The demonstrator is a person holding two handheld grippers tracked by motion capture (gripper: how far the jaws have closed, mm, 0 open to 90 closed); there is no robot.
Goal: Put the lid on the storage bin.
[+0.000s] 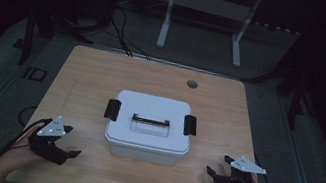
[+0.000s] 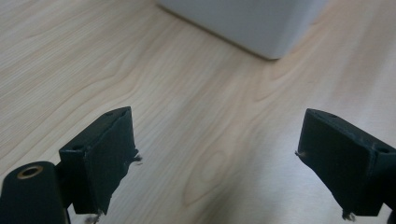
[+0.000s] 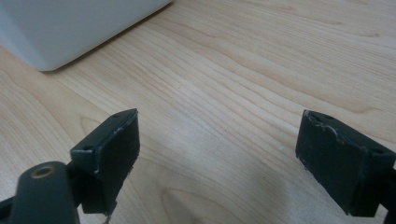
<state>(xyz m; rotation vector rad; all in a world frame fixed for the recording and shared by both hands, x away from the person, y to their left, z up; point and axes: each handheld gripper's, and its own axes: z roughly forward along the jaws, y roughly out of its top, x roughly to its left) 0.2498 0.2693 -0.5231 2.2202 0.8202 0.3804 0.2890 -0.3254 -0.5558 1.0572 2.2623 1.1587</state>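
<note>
Flanking the white lidded box (image 1: 148,127), which sat mid-tabletop (image 1: 94,66) with its lid on and a black latch (image 1: 112,109) at each side, both claws hovered low near the front edge. The left claw (image 1: 62,144) stood released, jaws wide and nothing between them; the right claw (image 1: 219,168) was likewise spread and empty. In each gripper view a near corner of the box (image 2: 261,23) showed well ahead of the pads. Doing this step well would likely mean bringing each claw squarely to its own latch and working both evenly, so the box did not skid. Both hands lay low, claws angled inward toward the box.
</note>
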